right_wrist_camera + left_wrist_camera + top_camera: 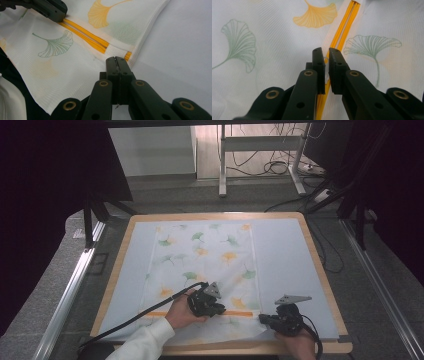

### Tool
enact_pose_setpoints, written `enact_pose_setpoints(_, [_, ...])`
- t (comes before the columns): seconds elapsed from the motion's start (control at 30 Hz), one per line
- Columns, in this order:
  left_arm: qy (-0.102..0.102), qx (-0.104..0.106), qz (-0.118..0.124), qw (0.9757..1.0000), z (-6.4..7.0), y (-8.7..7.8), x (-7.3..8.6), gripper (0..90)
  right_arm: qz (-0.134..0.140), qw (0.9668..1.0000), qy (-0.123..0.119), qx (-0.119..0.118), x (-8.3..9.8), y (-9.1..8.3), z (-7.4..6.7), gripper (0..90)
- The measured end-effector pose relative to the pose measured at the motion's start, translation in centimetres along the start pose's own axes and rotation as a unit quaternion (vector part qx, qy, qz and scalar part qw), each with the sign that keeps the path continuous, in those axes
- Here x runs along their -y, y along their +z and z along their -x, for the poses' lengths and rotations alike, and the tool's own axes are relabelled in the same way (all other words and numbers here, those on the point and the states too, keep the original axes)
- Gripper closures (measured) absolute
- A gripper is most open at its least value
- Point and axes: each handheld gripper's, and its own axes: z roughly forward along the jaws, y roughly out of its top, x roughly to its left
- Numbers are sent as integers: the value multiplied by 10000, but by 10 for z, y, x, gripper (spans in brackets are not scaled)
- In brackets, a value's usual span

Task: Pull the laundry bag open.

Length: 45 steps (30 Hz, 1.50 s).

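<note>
A white mesh bag [200, 260] printed with green and orange ginkgo leaves lies flat on the table, with an orange zipper [235, 312] across its near end. My left gripper [222, 310] sits on the zipper line. In the left gripper view its jaws [326, 53] are shut on the small pale zipper pull [326, 60], and the zipper [342, 27] runs on ahead. My right gripper [261, 318] points left at the bag's near right corner. In the right gripper view it [116, 60] is shut on the bag's fabric [113, 53] at the zipper's end [85, 36], with the left gripper [58, 15] farther along.
A pale cloth [285, 260] covers the wooden table top [320, 265], and the bag lies in its middle. Past the far edge stand desk legs [222, 165] and floor cables [280, 167]. Metal rails [70, 290] run along both sides.
</note>
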Motion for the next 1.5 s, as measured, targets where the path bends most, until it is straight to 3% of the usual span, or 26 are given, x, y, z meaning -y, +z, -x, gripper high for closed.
enact_pose_setpoints(0.7, [-243,-30,124,9996,-6,-14,20,846,-11,10000,-40,22,0,0,-1,899])
enact_pose_setpoints(1.5, [-350,-168,17,9992,-12,-29,37,846,-5,10000,-55,16,0,0,-1,899])
